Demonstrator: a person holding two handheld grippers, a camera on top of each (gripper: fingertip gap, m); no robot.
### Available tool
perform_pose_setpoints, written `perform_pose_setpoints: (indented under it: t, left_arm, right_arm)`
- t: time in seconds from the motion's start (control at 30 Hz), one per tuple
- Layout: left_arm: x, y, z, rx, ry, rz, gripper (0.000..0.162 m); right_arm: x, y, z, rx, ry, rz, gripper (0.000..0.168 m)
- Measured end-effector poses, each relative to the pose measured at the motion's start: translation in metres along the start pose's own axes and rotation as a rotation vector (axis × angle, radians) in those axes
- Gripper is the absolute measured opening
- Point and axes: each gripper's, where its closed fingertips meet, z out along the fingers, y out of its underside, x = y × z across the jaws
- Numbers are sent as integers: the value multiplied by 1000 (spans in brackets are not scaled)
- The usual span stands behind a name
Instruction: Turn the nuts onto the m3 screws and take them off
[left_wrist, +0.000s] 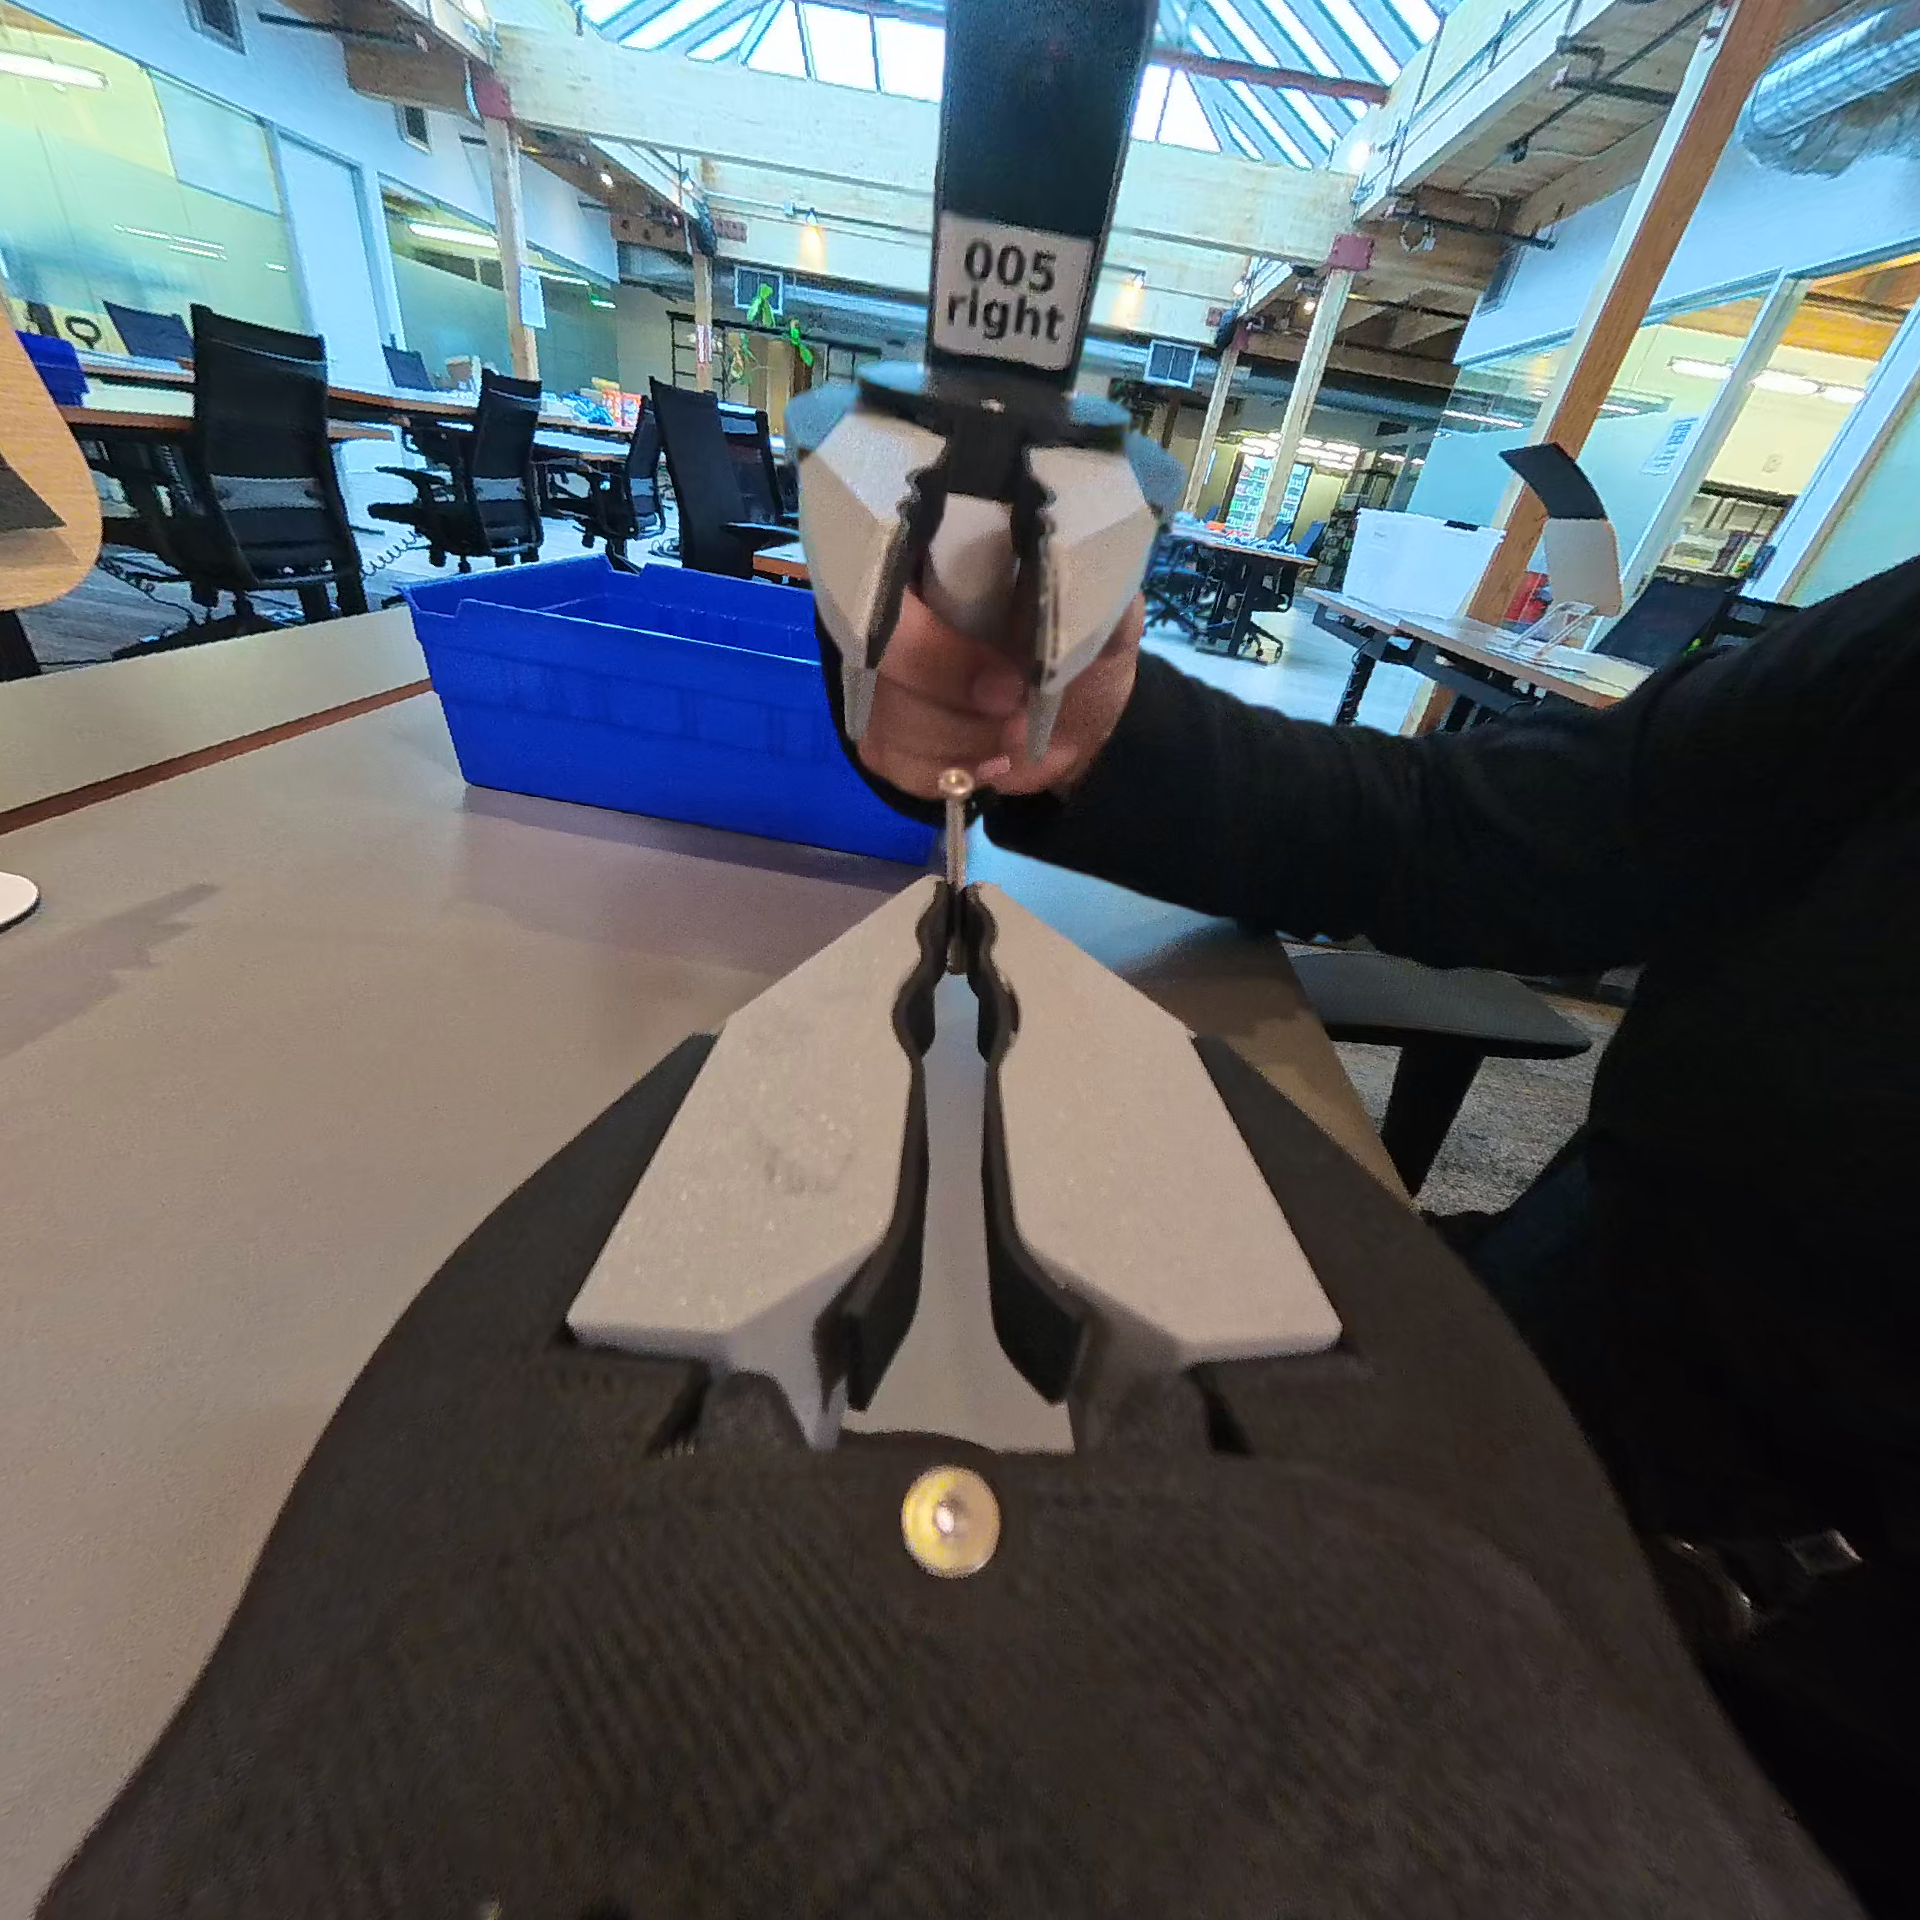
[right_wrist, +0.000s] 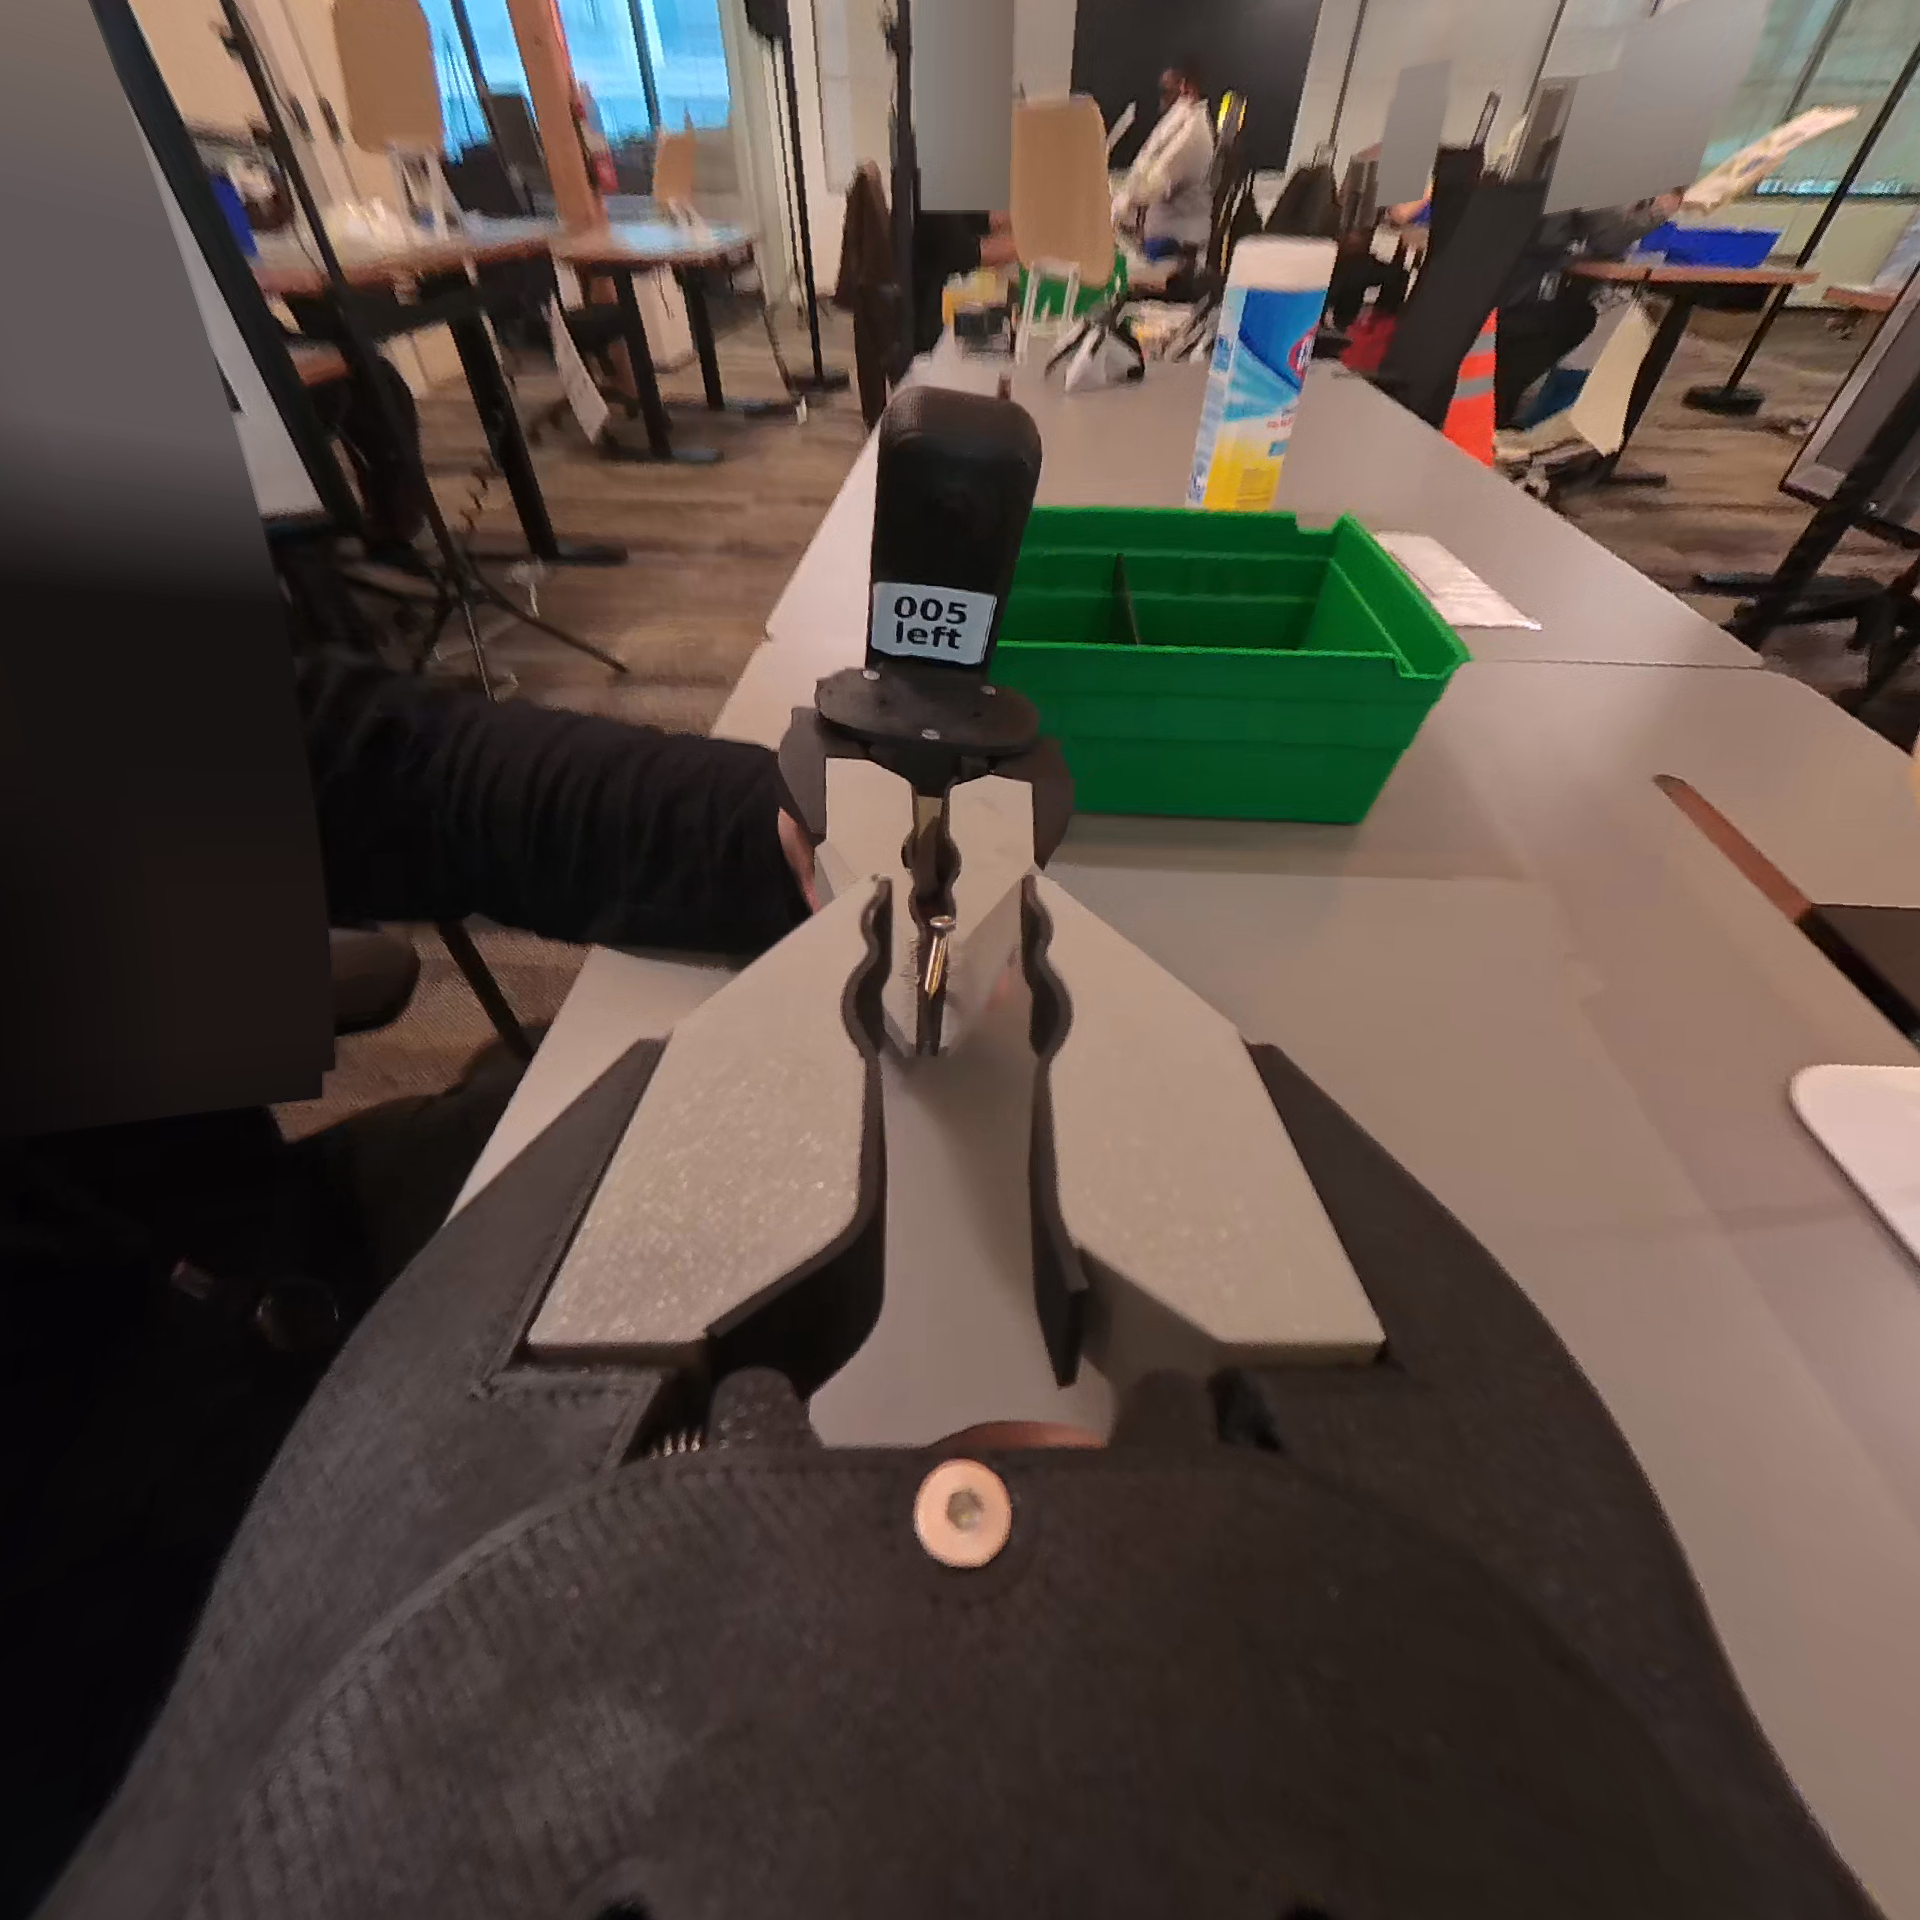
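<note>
Here the left gripper (left_wrist: 957, 902) is clamped on the shank of a screw (left_wrist: 953, 826), which sticks out past its tips, head outward, above the table (left_wrist: 312, 987). The right gripper (right_wrist: 956, 894) faces it with fingers parted and nothing visibly between them; no nut can be made out. To work a nut well, the screw should be held steady and both axes kept in line.

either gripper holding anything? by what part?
Left gripper pinches the screw by its lower shank, head up. Right gripper is open, empty.
</note>
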Motion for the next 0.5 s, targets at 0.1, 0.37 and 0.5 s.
perform_pose_setpoints:
  t: [0.1,0.37,0.5]
  left_arm:
    - [-1,2,1,-7,-2,-2,0]
    - [-1,10,4,-49,-2,7,0]
    - [-2,11,3,-53,-8,10,0]
  right_arm:
    - [2,-1,-2,-109,-20,-34,14]
    - [4,13,3,-515,-144,-95,17]
    - [-3,19,10,-631,-184,-127,15]
